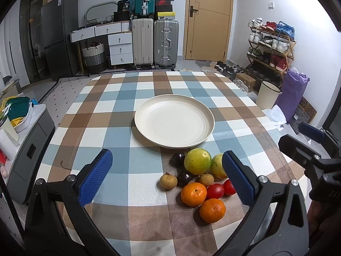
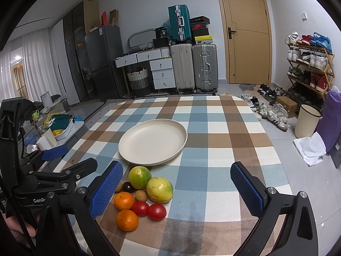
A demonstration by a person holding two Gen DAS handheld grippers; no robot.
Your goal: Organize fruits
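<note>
Tools, left (image 1: pixel 168 177) and right (image 2: pixel 177 187), wide open, empty: your careless grab could scatter the touching fruits (image 2: pixel 140 194) off the counter (image 2: pixel 223 128).

matt plate (image 1: pixel 149 132), woven checked tablecloth (image 1: pixel 119 136)

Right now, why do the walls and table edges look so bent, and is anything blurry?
Left wrist view: fisheye curves the door and table, with dark corners; fruit stays sharp. Right wrist view: same bending, the plate sharp under soft, even light with faint shadows.
</note>
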